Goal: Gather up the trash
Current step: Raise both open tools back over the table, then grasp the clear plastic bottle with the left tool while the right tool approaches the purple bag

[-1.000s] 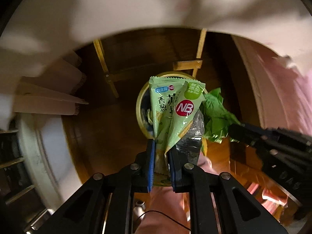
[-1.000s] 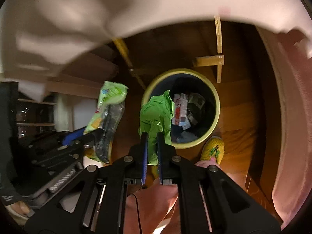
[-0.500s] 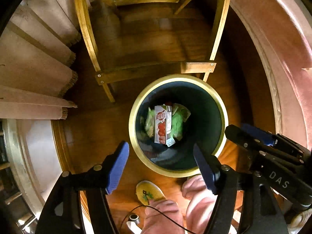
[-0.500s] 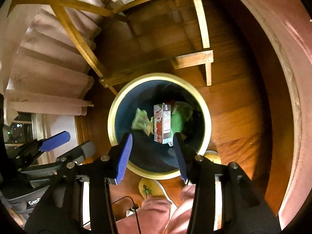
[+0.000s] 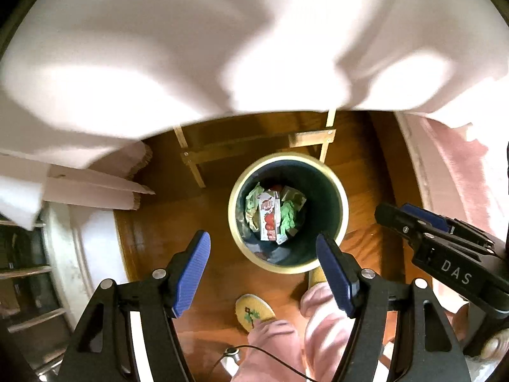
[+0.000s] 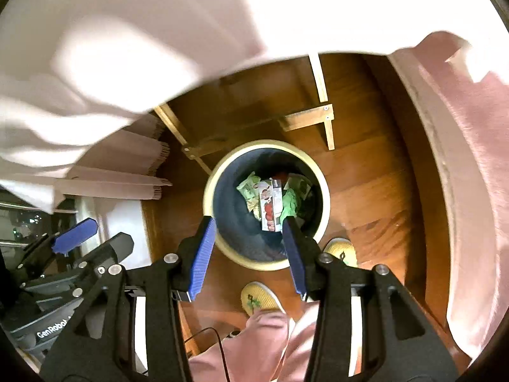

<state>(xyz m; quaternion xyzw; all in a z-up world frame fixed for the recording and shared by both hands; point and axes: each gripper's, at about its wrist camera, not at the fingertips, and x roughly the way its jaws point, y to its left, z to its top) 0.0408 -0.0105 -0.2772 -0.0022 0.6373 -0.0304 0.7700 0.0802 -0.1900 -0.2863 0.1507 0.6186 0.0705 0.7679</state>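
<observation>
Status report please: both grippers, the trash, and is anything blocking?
Left hand-held gripper open, empty. Right hand-held gripper open, empty. Trash lies inside bin. White cloth hangs overhead; bin mouth unobstructed.

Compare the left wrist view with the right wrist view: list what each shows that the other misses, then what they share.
Only the left wrist view shows the right hand-held gripper from the side, with "DAS" printed on its body.

Only the right wrist view shows the left hand-held gripper from the side, with "GenRobot" lettering on its body, plus both yellow slippers in full.

Both show the round bin on the wooden floor holding a red-and-white carton and green wrappers, a pale cloth overhead, pink trouser legs, and open, empty jaws.
</observation>
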